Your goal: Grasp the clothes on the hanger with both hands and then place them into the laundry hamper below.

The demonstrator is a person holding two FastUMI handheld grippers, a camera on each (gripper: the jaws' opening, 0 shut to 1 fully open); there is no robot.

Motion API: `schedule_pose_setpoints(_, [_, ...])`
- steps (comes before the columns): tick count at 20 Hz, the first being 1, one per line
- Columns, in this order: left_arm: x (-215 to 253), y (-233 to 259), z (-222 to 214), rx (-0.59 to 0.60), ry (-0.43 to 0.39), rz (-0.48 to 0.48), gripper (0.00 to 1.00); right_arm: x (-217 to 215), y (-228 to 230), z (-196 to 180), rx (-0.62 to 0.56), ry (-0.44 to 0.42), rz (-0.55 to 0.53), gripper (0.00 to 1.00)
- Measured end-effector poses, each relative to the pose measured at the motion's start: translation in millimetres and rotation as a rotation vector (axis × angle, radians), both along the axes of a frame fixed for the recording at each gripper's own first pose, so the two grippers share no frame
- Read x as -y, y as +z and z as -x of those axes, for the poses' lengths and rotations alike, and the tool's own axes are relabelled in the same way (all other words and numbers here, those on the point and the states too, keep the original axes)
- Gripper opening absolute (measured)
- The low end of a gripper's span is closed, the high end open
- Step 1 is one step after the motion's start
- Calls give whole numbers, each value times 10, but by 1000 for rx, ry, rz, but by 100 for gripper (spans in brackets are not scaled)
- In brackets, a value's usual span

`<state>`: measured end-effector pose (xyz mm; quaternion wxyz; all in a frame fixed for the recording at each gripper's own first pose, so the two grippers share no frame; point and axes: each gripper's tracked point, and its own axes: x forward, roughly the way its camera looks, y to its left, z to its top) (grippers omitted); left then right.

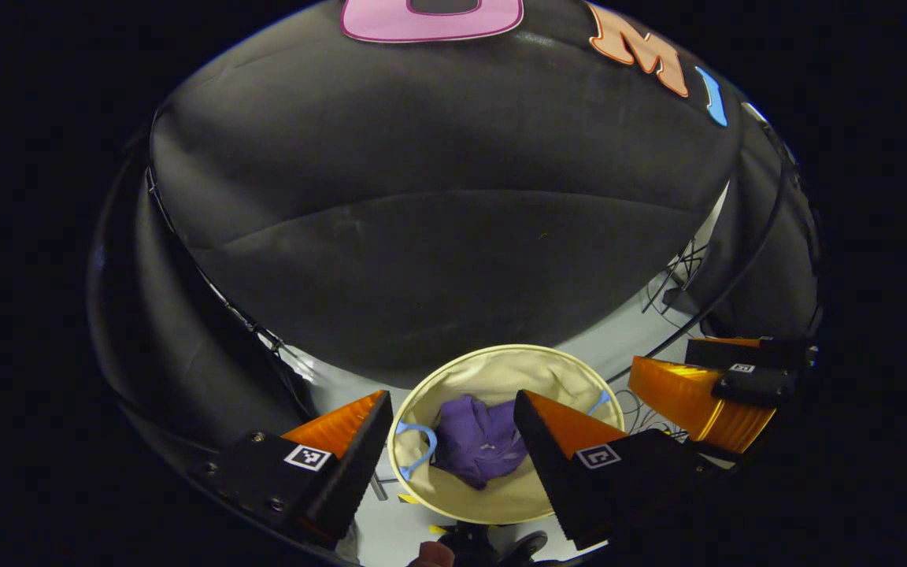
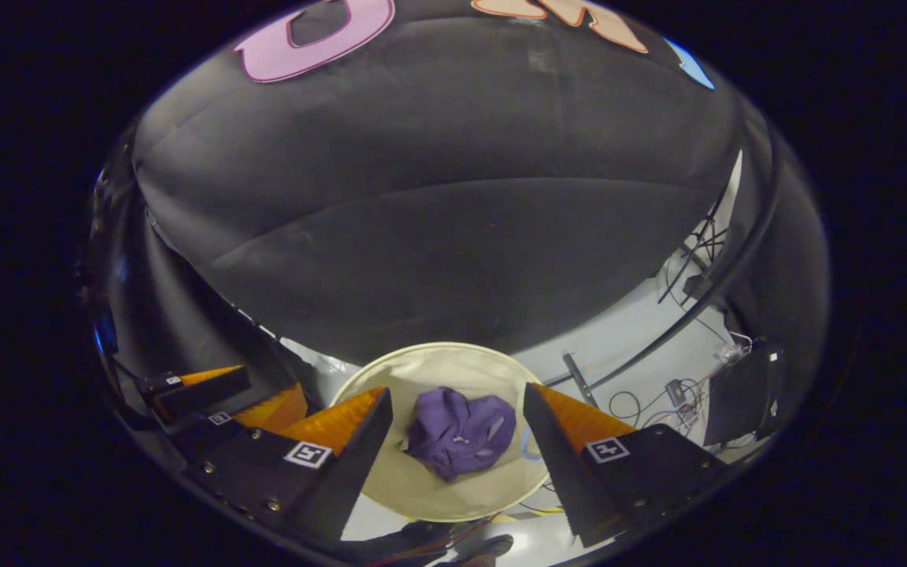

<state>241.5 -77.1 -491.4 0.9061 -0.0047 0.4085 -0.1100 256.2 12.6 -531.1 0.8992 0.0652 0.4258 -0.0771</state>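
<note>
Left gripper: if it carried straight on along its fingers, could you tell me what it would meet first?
Most likely the purple garment lying in the cream laundry hamper, seen between the open left gripper fingers; depth is unclear.

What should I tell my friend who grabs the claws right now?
Left claw: open, holding nothing, hanging above the hamper.
Right claw: open too, holding nothing, above the same hamper.
The purple clothes lie crumpled inside the cream laundry hamper, which stands on the floor. A blue handle loop sits at its rim.
Done: clothes are in the hamper.
Left: nothing much, it seems; just pull both claws away.
</note>
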Motion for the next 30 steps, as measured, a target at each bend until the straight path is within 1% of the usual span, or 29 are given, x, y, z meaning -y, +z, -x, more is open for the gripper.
schedule_pose_setpoints(2, [-5,99,-5,10,0,5,98,-12,72,21,0,11,5,100])
schedule_pose_setpoints(4, [44,204,27,17,-18,27,97,-37,173,60,8,22,9,100])
schedule_pose_setpoints(5, [45,258,60,27,-31,20,98,-42,237,81,12,27,8,97])
schedule_pose_setpoints(6, [1,320,63,48,-35,-2,100,-51,282,117,17,31,7,100])
schedule_pose_setpoints(7, [-15,391,73,66,-37,-13,98,-65,345,163,21,34,3,100])
schedule_pose_setpoints(11, [-23,647,238,83,-11,1,98,-118,582,362,47,60,5,100])
schedule_pose_setpoints(15, [-39,886,520,112,2,-3,98,-138,892,689,81,62,-14,100])
schedule_pose_setpoints(16, [-38,958,583,120,6,-5,98,-141,991,750,97,62,-21,97])
schedule_pose_setpoints(17, [-58,1033,662,132,12,-7,98,-137,1093,824,110,67,-20,100])
schedule_pose_setpoints(18, [-52,1126,720,146,19,-4,98,-138,1201,930,122,72,-17,97])
schedule_pose_setpoints(22, [-52,1522,1033,199,62,20,97,-100,1651,1284,191,92,9,97])
schedule_pose_setpoints(23, [-46,1638,1128,219,67,24,98,-77,1776,1365,215,95,20,100])
schedule_pose_setpoints(28, [-53,2134,1542,311,97,35,98,-27,2347,1782,310,137,63,100])
schedule_pose_setpoints(30, [-90,2281,1689,331,117,46,97,-18,2535,1911,348,139,72,100])
